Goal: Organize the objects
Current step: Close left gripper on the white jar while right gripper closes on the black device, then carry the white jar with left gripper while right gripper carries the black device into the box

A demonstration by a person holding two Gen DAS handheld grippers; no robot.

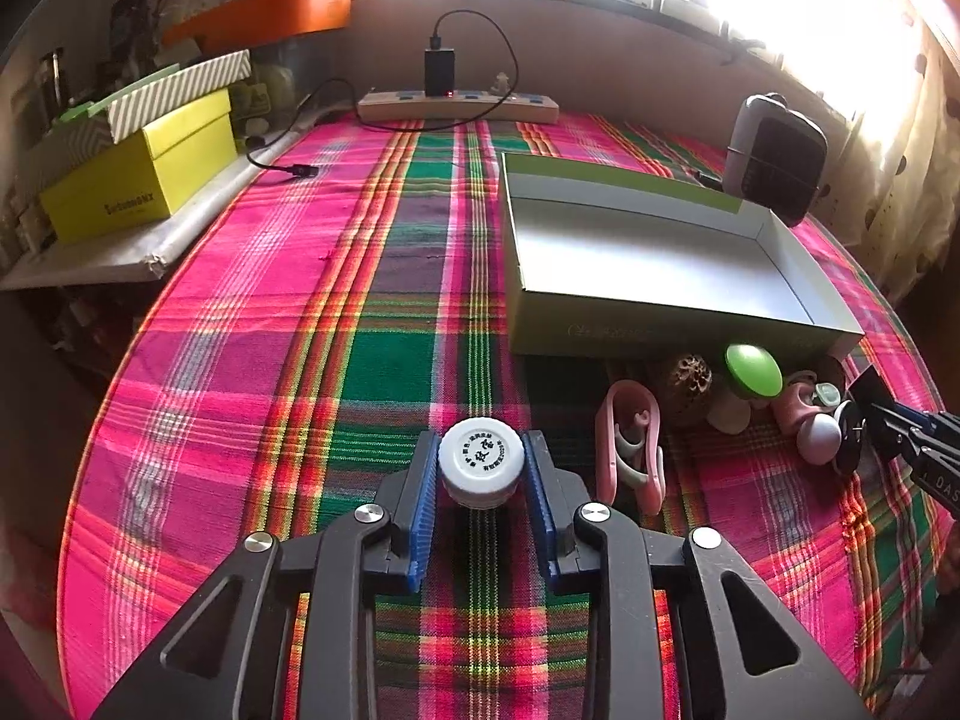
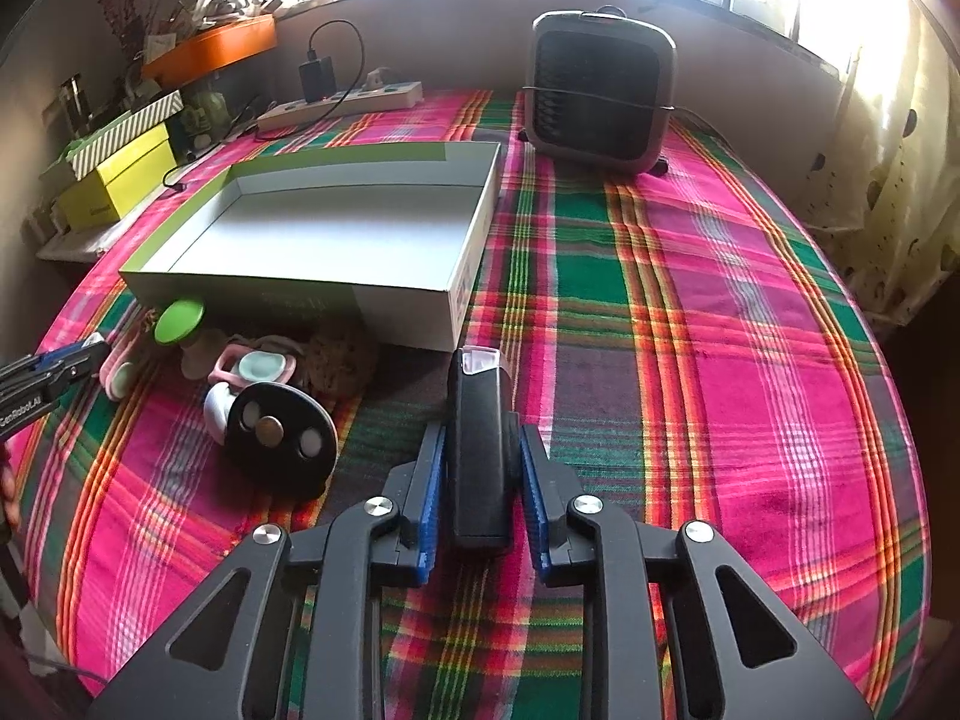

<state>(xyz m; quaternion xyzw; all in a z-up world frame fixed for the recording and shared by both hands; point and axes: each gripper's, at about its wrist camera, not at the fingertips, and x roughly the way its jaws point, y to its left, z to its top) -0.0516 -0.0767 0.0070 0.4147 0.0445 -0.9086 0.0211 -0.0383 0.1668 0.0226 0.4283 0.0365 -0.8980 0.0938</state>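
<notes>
My left gripper (image 1: 480, 441) is shut on a small white bottle with a printed round cap (image 1: 480, 459), which stands upright on the plaid tablecloth. My right gripper (image 2: 480, 429) is shut on a long black device with a clear tip (image 2: 480, 450) that lies along the fingers on the cloth. An open shallow box (image 1: 660, 315), white inside with green edges, sits further back, and the right wrist view shows this box (image 2: 288, 300) too. In front of it lies a pile of small items: a pink clip (image 1: 630, 438), a green-topped piece (image 1: 753, 369), a brown seed pod (image 1: 687, 378) and a black disc (image 2: 282, 438).
A small grey fan (image 2: 600, 90) stands at the back right of the table. A power strip with a charger (image 1: 456, 105) lies along the far edge. Yellow and striped boxes (image 1: 138, 174) are stacked on a shelf at the left. The round table drops off on both sides.
</notes>
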